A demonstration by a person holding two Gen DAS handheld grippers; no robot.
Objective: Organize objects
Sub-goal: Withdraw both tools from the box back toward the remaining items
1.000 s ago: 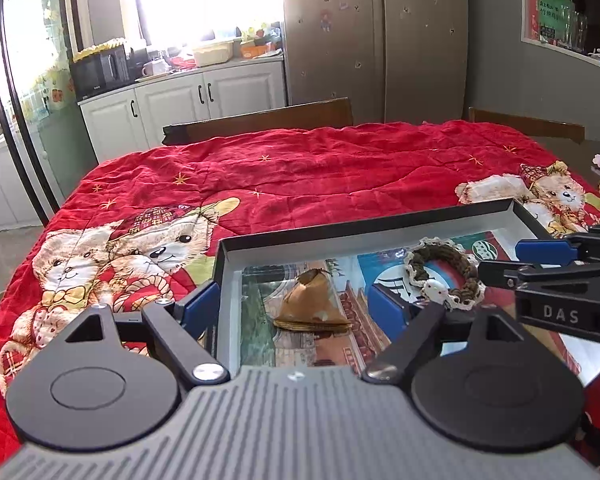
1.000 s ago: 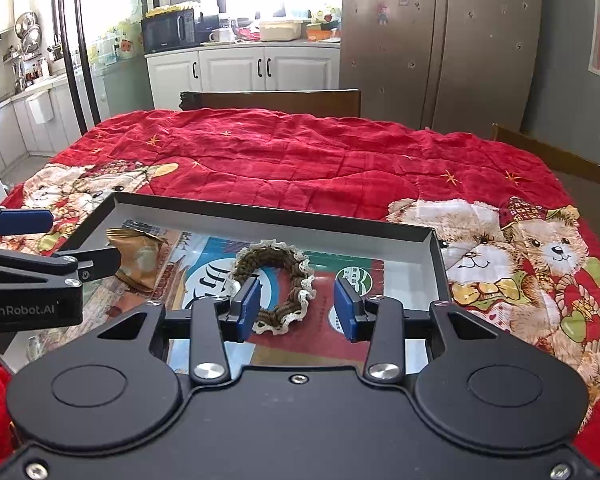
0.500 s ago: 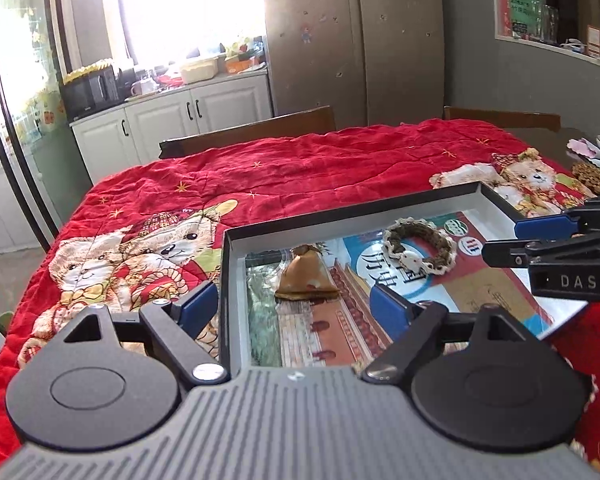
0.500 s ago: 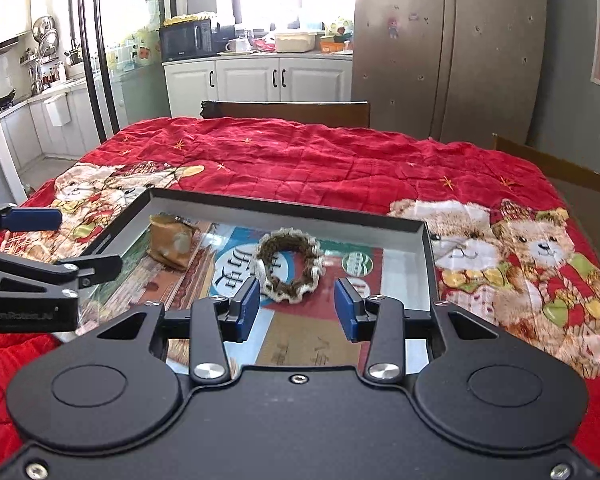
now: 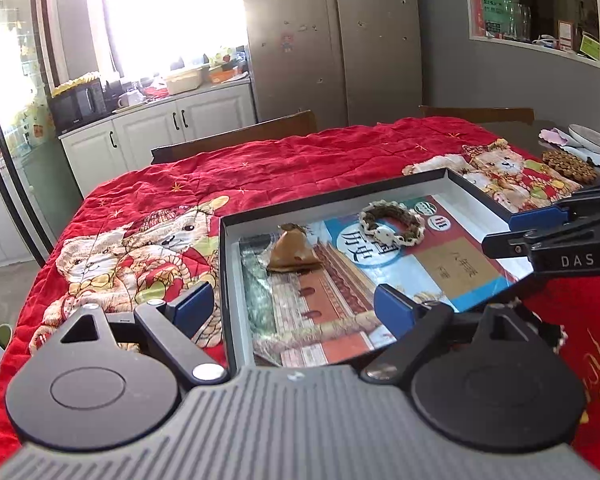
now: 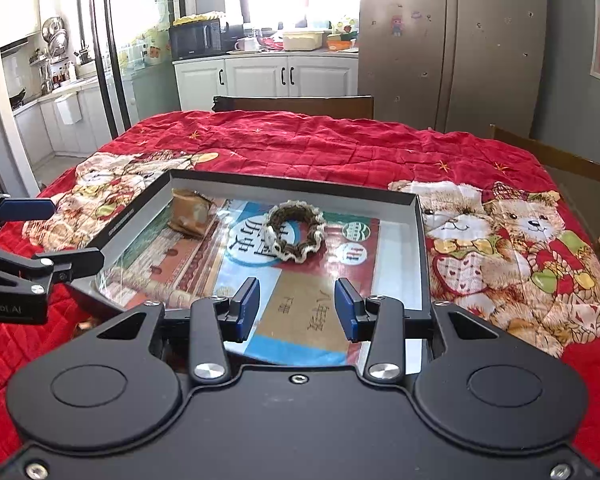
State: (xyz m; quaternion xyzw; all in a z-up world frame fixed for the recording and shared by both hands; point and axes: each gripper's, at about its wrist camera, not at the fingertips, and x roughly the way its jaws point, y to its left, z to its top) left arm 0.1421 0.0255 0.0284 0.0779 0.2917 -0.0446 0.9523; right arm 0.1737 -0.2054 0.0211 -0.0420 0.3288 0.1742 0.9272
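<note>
Both jaws stand wide and empty: the left gripper (image 5: 292, 306) straddles the near left wall of the shallow black cardboard tray (image 6: 292, 184), the right gripper (image 6: 296, 308) hovers over its near middle; on the glossy printed book (image 6: 300, 300) lining it lie a brown-and-cream braided cord bracelet (image 6: 296, 232) at the far middle and a crumpled tan snack packet (image 6: 190, 214) at the far left; the bracelet looks light, soft and floppy (likely to slide on the slick cover), so pinching across one side of its band seems safest.

The tray's (image 6: 296, 184) near edge is hidden behind the right hand-held gripper (image 6: 296, 308) (its body).
</note>
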